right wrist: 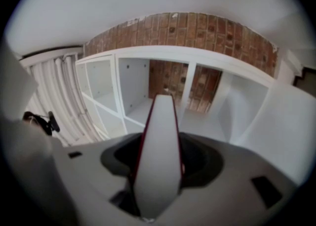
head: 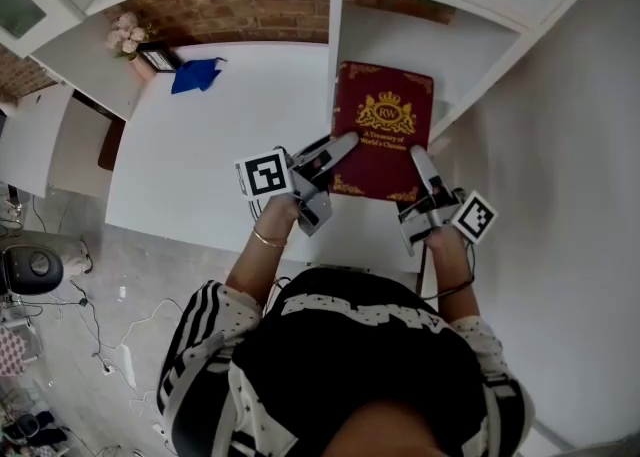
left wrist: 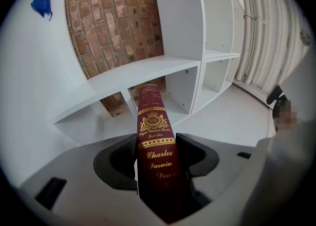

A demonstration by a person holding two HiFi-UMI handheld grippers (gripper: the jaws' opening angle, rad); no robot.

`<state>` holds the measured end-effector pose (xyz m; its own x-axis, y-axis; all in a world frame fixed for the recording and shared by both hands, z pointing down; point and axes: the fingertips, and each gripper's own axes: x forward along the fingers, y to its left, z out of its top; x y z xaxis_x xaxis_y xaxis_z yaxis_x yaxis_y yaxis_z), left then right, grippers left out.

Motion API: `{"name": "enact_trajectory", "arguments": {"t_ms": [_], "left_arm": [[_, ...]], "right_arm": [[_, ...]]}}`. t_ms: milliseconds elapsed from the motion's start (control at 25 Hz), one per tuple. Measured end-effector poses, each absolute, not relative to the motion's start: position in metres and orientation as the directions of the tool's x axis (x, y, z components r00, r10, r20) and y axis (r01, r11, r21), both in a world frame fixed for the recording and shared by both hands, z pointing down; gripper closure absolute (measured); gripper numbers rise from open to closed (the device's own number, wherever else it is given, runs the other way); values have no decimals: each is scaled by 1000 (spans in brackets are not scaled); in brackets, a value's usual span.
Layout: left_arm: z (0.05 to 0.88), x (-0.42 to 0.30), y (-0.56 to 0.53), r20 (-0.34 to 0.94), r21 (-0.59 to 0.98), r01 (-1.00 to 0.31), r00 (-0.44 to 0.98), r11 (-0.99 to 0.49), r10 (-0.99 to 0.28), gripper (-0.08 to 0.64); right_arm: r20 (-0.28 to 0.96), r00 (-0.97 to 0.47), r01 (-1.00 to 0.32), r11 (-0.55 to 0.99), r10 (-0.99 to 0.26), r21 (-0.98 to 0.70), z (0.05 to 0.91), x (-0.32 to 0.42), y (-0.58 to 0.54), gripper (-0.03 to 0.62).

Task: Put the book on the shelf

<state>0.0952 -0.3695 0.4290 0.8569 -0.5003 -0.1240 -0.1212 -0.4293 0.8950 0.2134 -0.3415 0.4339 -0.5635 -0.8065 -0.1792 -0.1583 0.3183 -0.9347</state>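
The left gripper pinches the dark red book on its spine side. The right gripper pinches it on the side of the white page edges. The book lies flat between them, cover up, just in front of the open compartments of the white shelf.

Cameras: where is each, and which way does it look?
Head view: on the person's head, looking down at the dark red hardcover book; arms, left gripper, right gripper show.
Left gripper view: on it, along the book's spine toward the white shelf; jaws show.
Right gripper view: on it, along the page edge toward the shelf; jaws show.
All share the book.
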Motion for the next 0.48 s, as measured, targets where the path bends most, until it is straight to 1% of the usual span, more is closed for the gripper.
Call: {"name": "enact_trajectory", "arguments": {"t_ms": [120,280,480], "left_arm": [[428,95,-371,-137,907,-101,848,-409,-512,298],[427,97,-373,-157,923,-65,835,-378,-528,299],[434,98,-381,-136,928,-86,827,-362,-545,301]], "right_arm": [[-180,-568,-151,316,-803,-936,432,213,-343,351],[-171,-596,-183,340,-785,-923,430,213,-347,350],[-162,-621,-197,352,-767,-915,433,213,-354,324]]}}
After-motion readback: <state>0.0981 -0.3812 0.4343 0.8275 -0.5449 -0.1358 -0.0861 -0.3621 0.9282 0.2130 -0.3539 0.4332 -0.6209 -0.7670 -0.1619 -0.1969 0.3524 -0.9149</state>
